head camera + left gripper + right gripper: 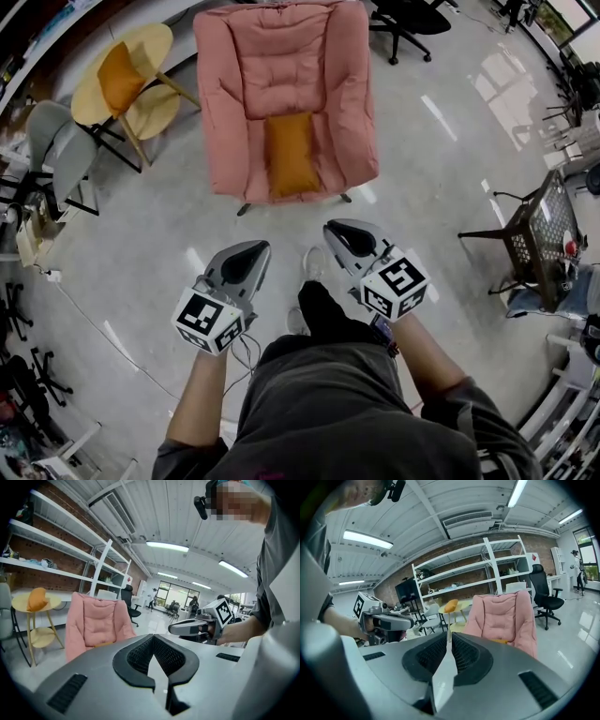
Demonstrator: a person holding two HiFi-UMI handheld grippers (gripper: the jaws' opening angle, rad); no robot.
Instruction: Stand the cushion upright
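An orange cushion [291, 153] lies flat on the seat of a pink armchair [281, 66] ahead of me. In the left gripper view only an orange sliver of the cushion [104, 644] shows above the jaws; in the right gripper view the cushion [505, 641] peeks out on the seat. My left gripper [253, 246] and right gripper [336, 228] hang side by side over the floor, well short of the armchair. Both point toward it. The left gripper [153, 637] is shut with nothing held, and the right gripper [449, 633] is shut and empty too.
A yellow round side table [155, 108] with a second orange cushion [120, 77] stands left of the armchair. Grey chairs [56, 141] are at the far left. A black office chair [408, 23] is at the back right, and a black wire table [544, 225] stands at the right.
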